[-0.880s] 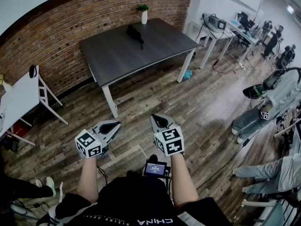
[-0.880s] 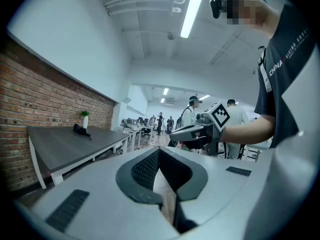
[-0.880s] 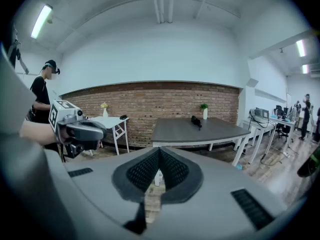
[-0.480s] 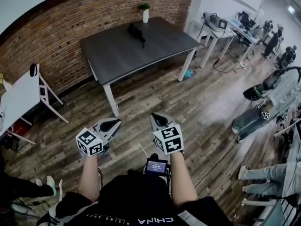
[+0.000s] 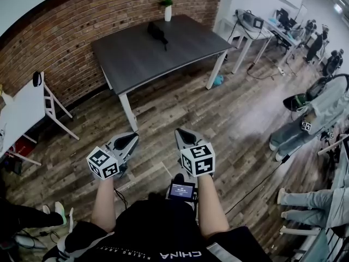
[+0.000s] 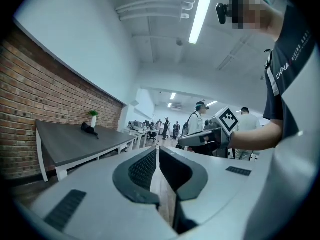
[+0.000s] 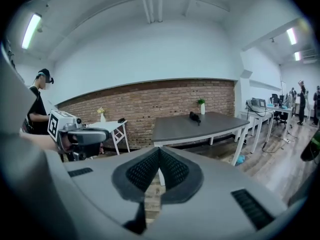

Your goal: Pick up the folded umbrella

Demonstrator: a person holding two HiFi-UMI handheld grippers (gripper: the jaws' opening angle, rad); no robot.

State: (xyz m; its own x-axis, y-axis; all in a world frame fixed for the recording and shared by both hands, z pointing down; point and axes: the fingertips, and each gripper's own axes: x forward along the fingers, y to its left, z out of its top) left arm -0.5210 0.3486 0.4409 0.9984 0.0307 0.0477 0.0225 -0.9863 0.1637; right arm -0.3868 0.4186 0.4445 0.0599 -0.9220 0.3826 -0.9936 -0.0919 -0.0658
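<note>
1. Person: dark shirt (image 5: pixel 163 233), bare forearms stretched forward, a small lit screen (image 5: pixel 181 190) at the chest.
2. Left gripper (image 5: pixel 130 141): grey, with a marker cube at its rear. The jaws are pressed together with nothing between them. It is held level above the floor.
3. Right gripper (image 5: pixel 184 136): same build. The jaws are closed on nothing and tipped slightly downward. It sits beside the left gripper without touching it.
4. Wooden plank floor (image 5: pixel 180 102): spans the gap between the grippers and the bench.
5. White side bench (image 5: pixel 22 113): at the left, on folding legs, with a small dark item on its far edge.
6. Seated people (image 5: pixel 322 113): at the right edge, legs stretched out over the floor.
7. Bench (image 5: pixel 136 64): dark grey top on white legs, set close to the wall.
8. Folded umbrella (image 5: pixel 157 33): black and small in every view. It appears to lie flat on the far part of the bench top, well apart from both grippers.
9. Potted plant (image 5: pixel 167 11): stands upright in a white vase, just beyond the umbrella.
10. Brick wall (image 5: pixel 65 42): behind both benches.
11. Further white benches (image 5: pixel 256 29): at the far right, loaded with equipment, with people standing beyond them.
</note>
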